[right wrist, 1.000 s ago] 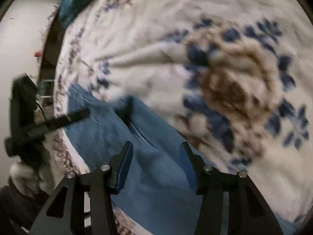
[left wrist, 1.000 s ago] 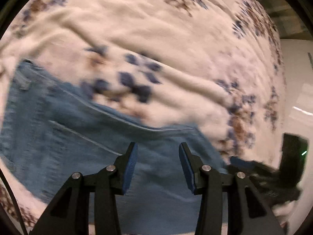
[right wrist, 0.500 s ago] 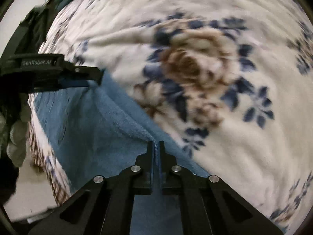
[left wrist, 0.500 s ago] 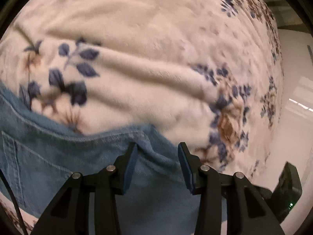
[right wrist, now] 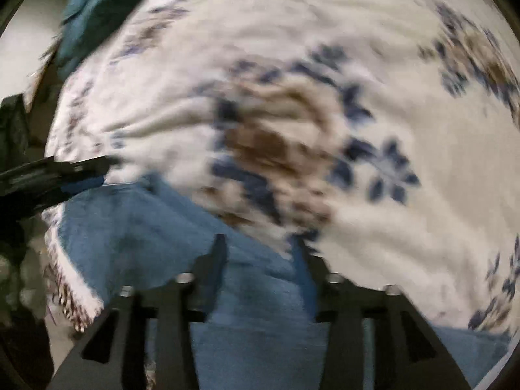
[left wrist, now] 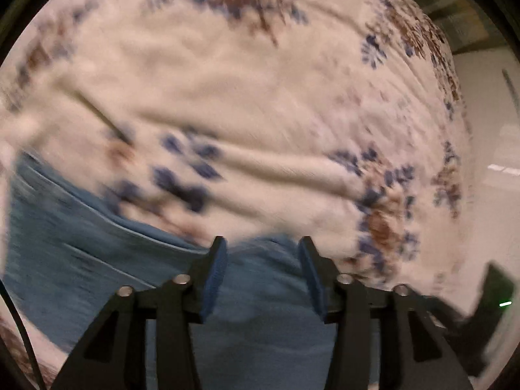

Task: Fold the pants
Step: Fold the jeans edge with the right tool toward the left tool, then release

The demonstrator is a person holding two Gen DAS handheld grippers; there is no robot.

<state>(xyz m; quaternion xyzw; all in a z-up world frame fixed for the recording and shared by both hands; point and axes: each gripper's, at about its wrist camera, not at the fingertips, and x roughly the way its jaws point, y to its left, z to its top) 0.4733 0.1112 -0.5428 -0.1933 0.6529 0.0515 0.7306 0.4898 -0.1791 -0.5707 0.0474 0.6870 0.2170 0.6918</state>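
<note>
Blue denim pants point(left wrist: 97, 260) lie flat on a cream floral blanket point(left wrist: 260, 113), near its front edge. My left gripper point(left wrist: 261, 253) hovers over the pants' upper corner, pointing steeply down. Its jaws are opening; denim shows in the gap below, and the blue pads point(left wrist: 214, 276) do not press it. In the right wrist view the pants point(right wrist: 146, 227) fill the lower left. My right gripper point(right wrist: 260, 250) stands over their upper edge, jaws opening, with no cloth pinched. The left gripper point(right wrist: 65, 175) appears there at the pants' far corner. Both views are blurred.
A dark teal cloth point(right wrist: 91, 3) lies at the blanket's far left corner. The blanket's fringed edge point(right wrist: 65, 292) drops off at lower left, with pale floor point(left wrist: 494, 162) beyond the right side. The right gripper's black body point(left wrist: 487, 308) sits at lower right in the left wrist view.
Half a second ago my right gripper was shut on a raised fold of denim; now its jaws stand apart and the denim lies flat. My left gripper's jaws have spread wider and it has shifted.
</note>
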